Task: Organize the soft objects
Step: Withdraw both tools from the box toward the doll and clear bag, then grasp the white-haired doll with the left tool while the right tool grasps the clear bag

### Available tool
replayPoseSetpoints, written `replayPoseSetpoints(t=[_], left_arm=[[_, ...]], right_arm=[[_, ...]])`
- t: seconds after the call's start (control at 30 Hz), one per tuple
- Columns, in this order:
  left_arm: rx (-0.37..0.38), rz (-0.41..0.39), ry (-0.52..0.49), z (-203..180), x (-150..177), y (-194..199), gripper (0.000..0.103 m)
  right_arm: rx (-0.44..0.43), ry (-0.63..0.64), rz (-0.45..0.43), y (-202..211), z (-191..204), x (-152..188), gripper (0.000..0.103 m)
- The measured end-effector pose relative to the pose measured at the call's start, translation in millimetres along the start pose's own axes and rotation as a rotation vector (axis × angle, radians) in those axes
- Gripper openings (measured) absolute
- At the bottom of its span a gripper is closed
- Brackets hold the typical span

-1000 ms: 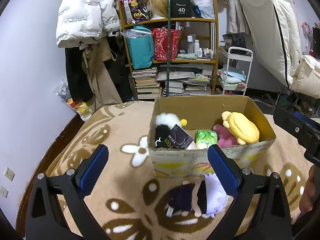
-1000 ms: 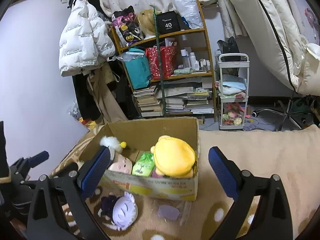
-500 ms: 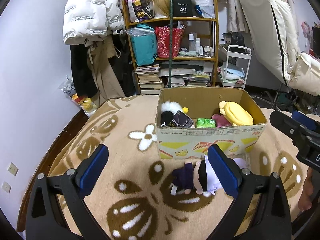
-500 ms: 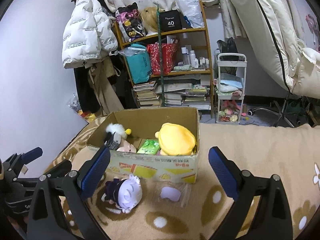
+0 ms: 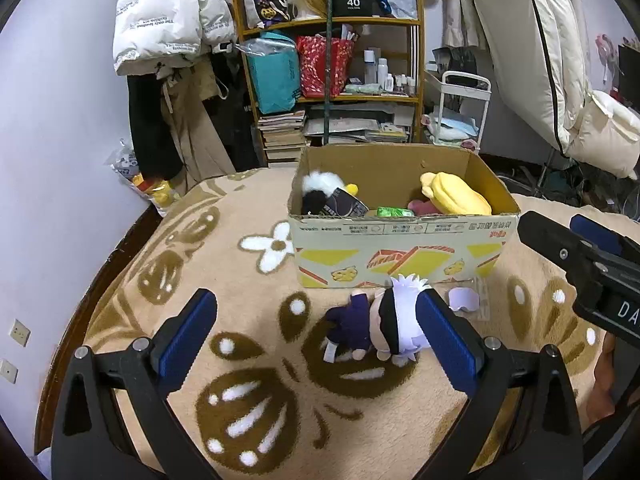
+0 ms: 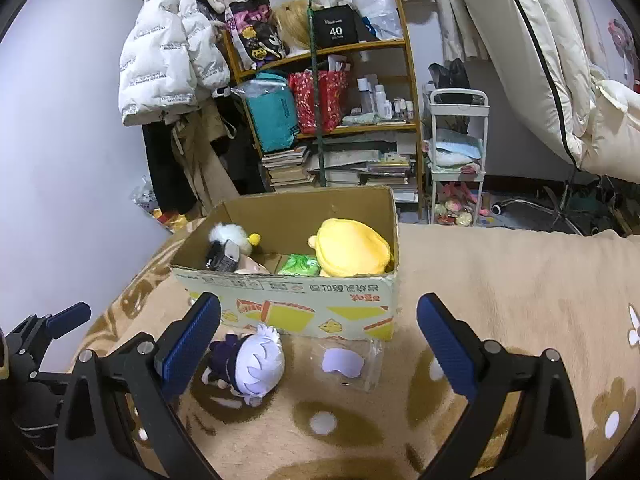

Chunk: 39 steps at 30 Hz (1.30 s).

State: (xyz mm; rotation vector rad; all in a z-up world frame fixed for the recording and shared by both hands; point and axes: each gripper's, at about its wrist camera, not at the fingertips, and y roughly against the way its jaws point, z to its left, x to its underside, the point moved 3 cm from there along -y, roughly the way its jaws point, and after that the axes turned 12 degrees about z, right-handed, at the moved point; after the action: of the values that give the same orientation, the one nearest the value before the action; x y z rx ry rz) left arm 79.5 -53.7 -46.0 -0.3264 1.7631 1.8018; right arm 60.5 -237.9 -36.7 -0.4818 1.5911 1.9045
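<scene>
Two claws up, both spread wide and holding nothing. Left claw hanging low over the tan flower-print blanket, with the little white-haired doll lying on its side just past the blue pads, almost brushing the right-hand finger. Right claw also gaping, doll sitting by its left finger, clear plastic pouch with a pale lilac patch lying flat between the tips.

Everything else placed off the cardboard box: doll right in front of the near wall, close to it but touching or not, can't tell. Pouch also in front, toward the box's right corner. Inside the box: yellow plush at the right end, green packet next to it in the middle, black-and-white fluffy toy plus a dark packet at the left end, bit of pink plush peeking from under the yellow one.

Behind the box, cluttered wooden shelf full of books and bags, white puffer jacket hanging to its left, small white cart to its right.
</scene>
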Motion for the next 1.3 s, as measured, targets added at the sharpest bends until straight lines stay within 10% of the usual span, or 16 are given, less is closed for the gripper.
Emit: replayPoseSetpoints(t=[1.3], left_arm=[[0.130,0.179,-0.006,-38.7,-3.2,-97.2,0.099]], right_arm=[[0.029,-0.103,0.187,-86.1,-25.9,3.1,0.103]])
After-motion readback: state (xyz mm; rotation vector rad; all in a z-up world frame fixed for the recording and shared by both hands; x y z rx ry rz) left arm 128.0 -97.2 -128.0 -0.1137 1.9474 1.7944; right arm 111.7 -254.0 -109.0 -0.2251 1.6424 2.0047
